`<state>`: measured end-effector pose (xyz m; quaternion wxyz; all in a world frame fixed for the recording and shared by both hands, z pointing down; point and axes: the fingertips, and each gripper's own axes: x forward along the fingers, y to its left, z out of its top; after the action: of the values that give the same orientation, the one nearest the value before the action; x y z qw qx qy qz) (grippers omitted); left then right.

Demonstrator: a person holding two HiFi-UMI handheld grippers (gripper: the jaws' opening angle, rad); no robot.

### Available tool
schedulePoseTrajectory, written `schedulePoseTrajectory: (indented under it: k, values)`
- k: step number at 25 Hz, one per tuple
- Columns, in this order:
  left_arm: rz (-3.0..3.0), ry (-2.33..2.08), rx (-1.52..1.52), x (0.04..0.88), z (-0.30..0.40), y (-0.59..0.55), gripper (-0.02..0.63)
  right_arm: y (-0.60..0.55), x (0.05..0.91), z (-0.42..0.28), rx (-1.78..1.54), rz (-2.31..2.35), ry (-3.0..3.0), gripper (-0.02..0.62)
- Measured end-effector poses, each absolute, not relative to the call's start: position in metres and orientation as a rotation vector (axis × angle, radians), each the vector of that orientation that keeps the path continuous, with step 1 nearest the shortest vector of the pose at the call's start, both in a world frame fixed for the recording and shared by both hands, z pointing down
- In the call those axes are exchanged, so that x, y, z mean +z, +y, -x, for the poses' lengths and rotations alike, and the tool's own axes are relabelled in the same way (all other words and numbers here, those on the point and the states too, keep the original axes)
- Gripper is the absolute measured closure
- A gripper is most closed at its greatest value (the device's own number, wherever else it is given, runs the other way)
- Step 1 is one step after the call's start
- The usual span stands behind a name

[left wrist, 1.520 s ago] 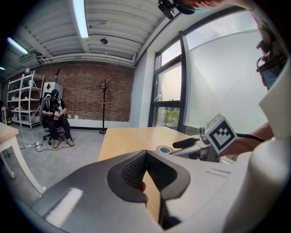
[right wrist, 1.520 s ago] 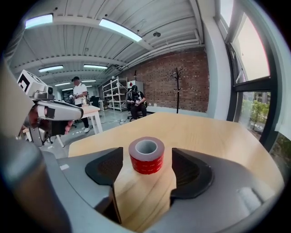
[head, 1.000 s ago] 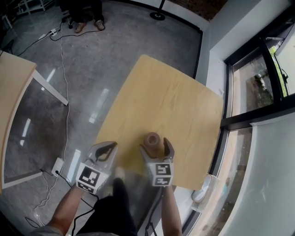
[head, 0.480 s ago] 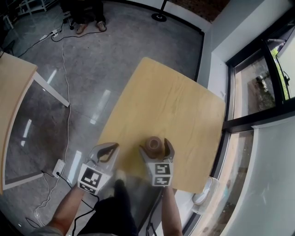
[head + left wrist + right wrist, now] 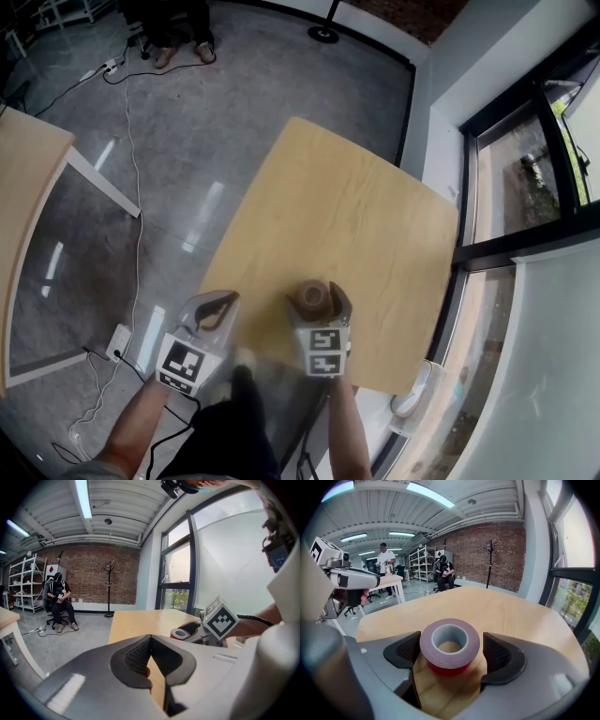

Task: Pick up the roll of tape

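Observation:
A dark red roll of tape (image 5: pixel 311 296) with a grey core lies flat on the light wooden table (image 5: pixel 328 197), near its front edge. My right gripper (image 5: pixel 317 306) straddles the roll. In the right gripper view the roll of tape (image 5: pixel 450 645) sits between the two pads; the left pad is at its side and a small gap shows on the right. These jaws have just been closing with the roll between them. My left gripper (image 5: pixel 215 306) hovers off the table's left front corner with its pads together and nothing in them. From the left gripper view the roll of tape (image 5: pixel 179 633) shows beside the right gripper.
Another table (image 5: pixel 28 178) stands at the far left, with cables and a power strip (image 5: pixel 117 337) on the floor between. A window wall (image 5: pixel 525 159) runs along the right. A seated person (image 5: pixel 58 597) and a standing person (image 5: pixel 386 557) are far across the room.
The right gripper's jaws have drawn in closer around the roll and the gripper has tipped slightly. The roll stays on the table. The left gripper has not moved.

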<state>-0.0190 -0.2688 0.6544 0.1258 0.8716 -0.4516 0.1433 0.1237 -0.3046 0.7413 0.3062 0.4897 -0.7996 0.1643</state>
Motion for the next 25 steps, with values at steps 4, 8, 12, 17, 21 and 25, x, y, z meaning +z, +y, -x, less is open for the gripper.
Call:
schedulePoseTrajectory:
  k: [4, 8, 12, 17, 21, 25]
  values:
    - [-2.535, -1.321, 0.412, 0.6531, 0.0203, -0.2719, 0.607, -0.3043, 0.7442, -0.1255, 0.425, -1.288, -2.085, 0.204]
    - [-2.535, -1.318, 0.406, 0.6524, 0.0190, -0.2739, 0.607, -0.3041, 0.7442, -0.1241, 0.417, -1.271, -2.088, 0.216]
    - [-2.536, -1.315, 0.414, 0.6533, 0.0178, -0.2736, 0.607, -0.3027, 0.7439, -0.1238, 0.417, -1.251, -2.094, 0.235]
    - [-2.538, -1.313, 0.414, 0.6524, 0.0169, -0.2740, 0.607, -0.3026, 0.7428, -0.1240, 0.418, -1.239, -2.103, 0.236]
    - [-2.554, -1.299, 0.419, 0.6503, 0.0145, -0.2715, 0.607, -0.3006, 0.7402, -0.1223, 0.431, -1.221, -2.129, 0.238]
    - [-2.549, -1.308, 0.416, 0.6512, 0.0132, -0.2712, 0.607, -0.3010, 0.7387, -0.1223, 0.451, -1.226, -2.149, 0.238]
